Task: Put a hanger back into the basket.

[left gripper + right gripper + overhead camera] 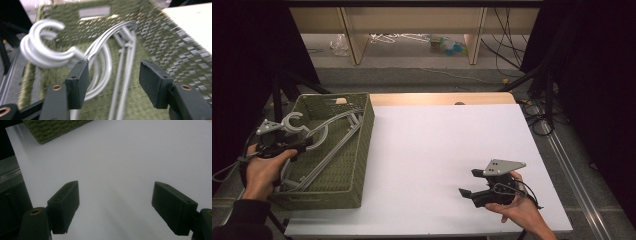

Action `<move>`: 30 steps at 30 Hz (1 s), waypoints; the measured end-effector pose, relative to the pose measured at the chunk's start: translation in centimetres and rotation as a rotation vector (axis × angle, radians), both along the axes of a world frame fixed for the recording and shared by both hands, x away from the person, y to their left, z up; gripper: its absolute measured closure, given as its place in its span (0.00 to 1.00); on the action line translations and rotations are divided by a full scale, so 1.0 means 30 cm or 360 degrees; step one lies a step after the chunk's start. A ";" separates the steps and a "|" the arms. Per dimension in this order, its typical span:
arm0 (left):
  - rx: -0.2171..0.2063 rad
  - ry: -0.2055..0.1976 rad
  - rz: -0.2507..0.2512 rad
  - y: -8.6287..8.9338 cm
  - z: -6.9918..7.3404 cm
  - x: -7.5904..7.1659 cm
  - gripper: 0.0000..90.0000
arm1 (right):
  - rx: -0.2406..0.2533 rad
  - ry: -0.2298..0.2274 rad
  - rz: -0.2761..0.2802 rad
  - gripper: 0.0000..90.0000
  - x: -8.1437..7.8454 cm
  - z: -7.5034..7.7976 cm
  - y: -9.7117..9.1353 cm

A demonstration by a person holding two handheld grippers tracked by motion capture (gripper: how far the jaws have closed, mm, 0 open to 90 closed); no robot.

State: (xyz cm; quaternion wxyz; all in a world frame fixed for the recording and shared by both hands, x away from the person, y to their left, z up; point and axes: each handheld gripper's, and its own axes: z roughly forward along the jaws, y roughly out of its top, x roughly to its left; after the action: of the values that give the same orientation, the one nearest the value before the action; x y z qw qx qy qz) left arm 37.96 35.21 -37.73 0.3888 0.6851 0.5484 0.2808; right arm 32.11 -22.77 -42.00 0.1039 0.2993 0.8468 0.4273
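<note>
Left gripper, jaws spread and gripping nothing, hangs over the green basket, grey hangers lying just ahead of it; right gripper gapes above white table.

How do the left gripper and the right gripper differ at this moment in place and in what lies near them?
The left gripper is over the green basket, beside the grey hangers; the right gripper rests over the bare white table. A hanger neck passes the left gripper's jaw; nothing lies between the right gripper's. Both stand open, holding nothing.
</note>
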 end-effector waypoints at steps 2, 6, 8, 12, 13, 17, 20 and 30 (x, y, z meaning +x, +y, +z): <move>-0.0020 -0.0042 -0.0024 -0.028 0.020 -0.021 0.44 | -0.0002 -0.0005 0.0000 0.26 0.002 -0.001 -0.002; -0.0042 -0.0106 -0.0086 -0.080 0.050 -0.063 0.42 | 0.0002 -0.0011 0.0001 0.25 0.003 -0.002 -0.001; -0.0071 -0.0139 -0.0134 -0.105 0.061 -0.084 0.41 | 0.0003 -0.0002 0.0002 0.25 0.001 -0.002 0.000; -0.0056 -0.0170 -0.0190 -0.147 0.087 -0.121 0.39 | 0.0001 -0.0005 -0.0003 0.25 0.002 -0.003 0.001; -0.0059 -0.0180 -0.0201 -0.155 0.093 -0.128 0.39 | 0.0003 -0.0006 -0.0001 0.25 0.002 -0.003 0.000; -0.0117 -0.0220 -0.0243 -0.191 0.115 -0.160 0.39 | 0.0002 -0.0006 -0.0002 0.25 0.002 -0.002 0.001; -0.0150 -0.0231 -0.0301 -0.220 0.119 -0.178 0.39 | 0.0002 -0.0012 0.0001 0.25 0.003 -0.003 0.001; -0.0206 -0.0289 -0.0452 -0.323 0.098 -0.208 0.37 | 0.0004 -0.0011 -0.0002 0.25 0.001 0.000 0.001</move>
State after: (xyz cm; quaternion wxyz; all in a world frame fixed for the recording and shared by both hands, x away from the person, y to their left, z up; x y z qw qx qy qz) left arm 31.72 25.51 -34.78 0.5156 0.7010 0.4258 0.2479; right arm 32.13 -22.74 -42.01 0.1067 0.2985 0.8457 0.4293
